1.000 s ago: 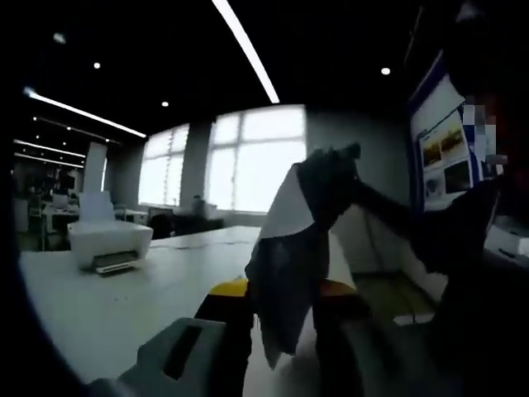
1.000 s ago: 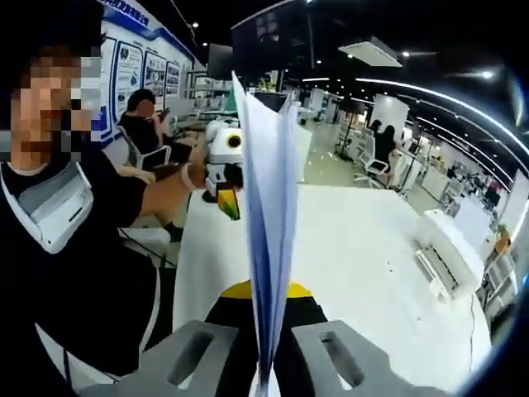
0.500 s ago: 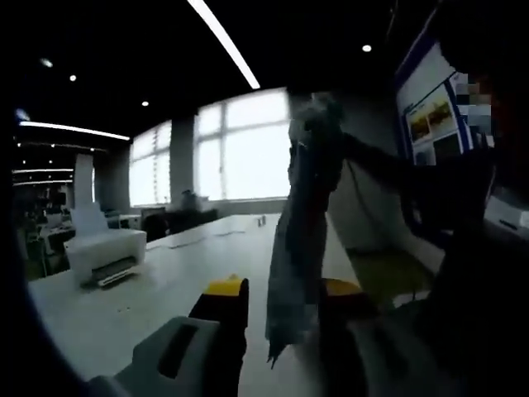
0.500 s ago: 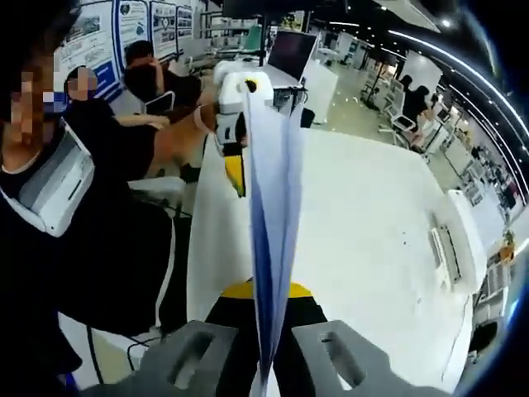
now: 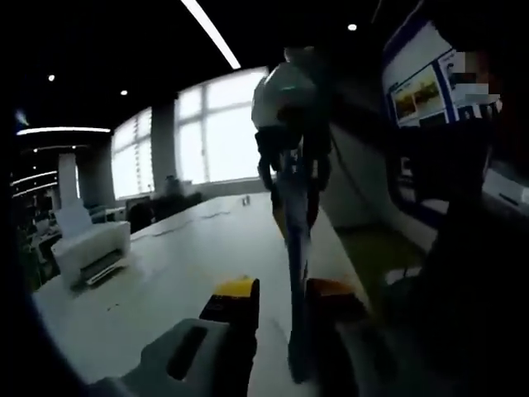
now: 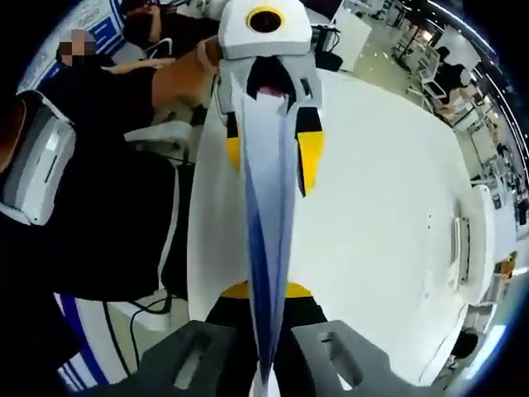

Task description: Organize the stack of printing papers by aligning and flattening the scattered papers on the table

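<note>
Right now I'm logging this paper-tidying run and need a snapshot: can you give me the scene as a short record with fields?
Paper stack: papers held on edge above the table, seen edge-on between both grippers
Right gripper: shut on one end of the papers
Left gripper: shut on the opposite end, facing the right one
Table: white, below the papers
Printer: white, on the table away from the papers
Person: in dark clothes beside the table

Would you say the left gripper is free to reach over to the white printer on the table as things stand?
Probably not: the left gripper is shut on the paper stack, whose far end the right gripper also clamps. The table before the printer looks open.
</note>
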The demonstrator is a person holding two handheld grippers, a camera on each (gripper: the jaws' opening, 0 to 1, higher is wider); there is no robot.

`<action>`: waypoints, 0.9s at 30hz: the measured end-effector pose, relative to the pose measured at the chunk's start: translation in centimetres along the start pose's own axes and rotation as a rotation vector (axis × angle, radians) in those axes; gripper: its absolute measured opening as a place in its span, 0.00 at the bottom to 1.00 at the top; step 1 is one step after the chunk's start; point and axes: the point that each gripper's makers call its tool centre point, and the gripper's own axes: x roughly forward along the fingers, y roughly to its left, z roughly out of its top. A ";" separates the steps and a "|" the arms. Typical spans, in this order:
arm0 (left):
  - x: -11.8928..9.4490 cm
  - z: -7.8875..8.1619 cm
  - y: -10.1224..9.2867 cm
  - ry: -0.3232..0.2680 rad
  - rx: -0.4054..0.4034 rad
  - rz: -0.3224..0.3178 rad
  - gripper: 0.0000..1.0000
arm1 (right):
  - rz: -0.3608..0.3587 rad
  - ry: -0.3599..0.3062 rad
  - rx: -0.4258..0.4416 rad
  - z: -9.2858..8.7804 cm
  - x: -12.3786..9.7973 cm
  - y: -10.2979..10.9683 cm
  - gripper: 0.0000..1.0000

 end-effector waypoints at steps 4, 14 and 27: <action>0.2 -0.5 -0.3 0.004 -0.010 -0.016 0.22 | 0.009 0.042 0.001 0.4 0.9 0.3 0.00; 0.0 -1.4 -1.1 -0.027 -0.026 -0.039 0.06 | 0.013 0.089 -0.011 1.0 1.6 0.8 0.00; -0.7 -2.5 -1.6 -0.114 -0.039 -0.046 0.06 | -0.017 -0.135 0.083 -0.9 1.2 0.0 0.13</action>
